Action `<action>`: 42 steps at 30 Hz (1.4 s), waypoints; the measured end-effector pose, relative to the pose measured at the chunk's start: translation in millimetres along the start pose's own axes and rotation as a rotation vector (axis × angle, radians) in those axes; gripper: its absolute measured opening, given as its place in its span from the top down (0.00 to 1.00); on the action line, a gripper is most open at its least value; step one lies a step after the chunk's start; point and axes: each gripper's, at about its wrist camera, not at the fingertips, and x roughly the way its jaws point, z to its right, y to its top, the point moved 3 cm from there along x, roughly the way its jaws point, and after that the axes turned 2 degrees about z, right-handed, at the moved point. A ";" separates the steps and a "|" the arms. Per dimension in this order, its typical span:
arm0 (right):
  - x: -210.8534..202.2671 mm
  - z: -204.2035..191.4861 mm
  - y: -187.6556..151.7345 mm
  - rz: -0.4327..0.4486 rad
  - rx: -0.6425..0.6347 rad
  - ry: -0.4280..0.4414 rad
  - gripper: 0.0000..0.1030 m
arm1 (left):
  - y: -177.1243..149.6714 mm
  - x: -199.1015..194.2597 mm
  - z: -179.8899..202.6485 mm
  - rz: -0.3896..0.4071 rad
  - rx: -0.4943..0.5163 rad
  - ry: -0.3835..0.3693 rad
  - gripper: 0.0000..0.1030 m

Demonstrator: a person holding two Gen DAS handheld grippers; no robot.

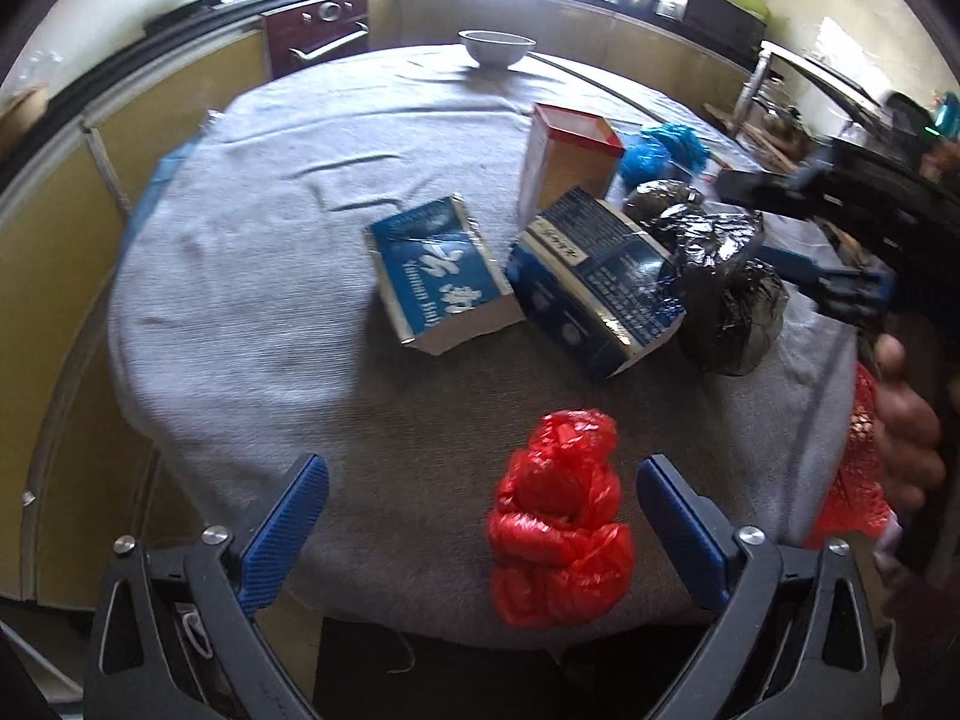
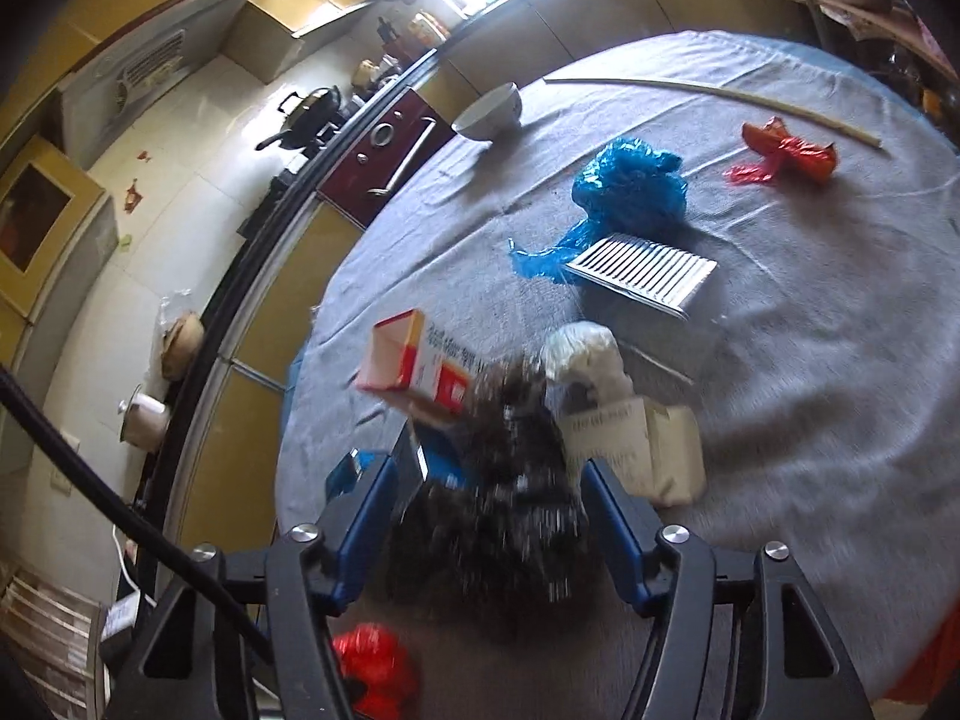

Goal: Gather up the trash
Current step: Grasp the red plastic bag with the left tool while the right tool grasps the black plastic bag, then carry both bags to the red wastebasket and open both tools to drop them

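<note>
A crumpled red plastic bag [image 1: 558, 516] lies on the grey cloth of the round table [image 1: 252, 312], close to the near edge. My left gripper [image 1: 483, 471] stands open around it, the bag nearer the right finger and clear of the left pad. A crumpled black plastic bag [image 2: 504, 480] fills the gap of my right gripper [image 2: 492, 510], blurred, and seems to touch both pads. From the left wrist view the right gripper [image 1: 750, 222] reaches in from the right onto the black bag [image 1: 720, 276]. The red bag [image 2: 372, 666] shows low in the right wrist view.
Two blue boxes [image 1: 438, 276] [image 1: 594, 276] and an open orange-red box [image 1: 570, 156] sit mid-table. Farther off are a blue bag [image 2: 630, 186], a ribbed foil tray [image 2: 642, 270], a red wrapper [image 2: 786, 150], a bowl [image 1: 495, 47] and a long stick [image 2: 720, 93]. A hand [image 1: 906, 420] is at right.
</note>
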 end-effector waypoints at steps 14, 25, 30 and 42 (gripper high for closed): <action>14.6 0.7 1.4 -0.005 0.002 0.004 0.60 | 3.3 20.5 5.1 -0.048 0.012 -0.153 0.62; -66.8 20.5 2.8 0.184 -0.009 0.067 0.60 | 45.0 -12.4 35.6 0.123 0.143 -0.129 0.63; -109.3 59.4 -0.7 0.261 0.045 0.005 0.60 | 62.8 -7.8 87.5 0.118 0.244 -0.218 0.63; -253.9 212.3 -47.0 0.485 0.349 -0.208 0.60 | 56.9 45.3 305.7 -0.067 0.537 -0.543 0.63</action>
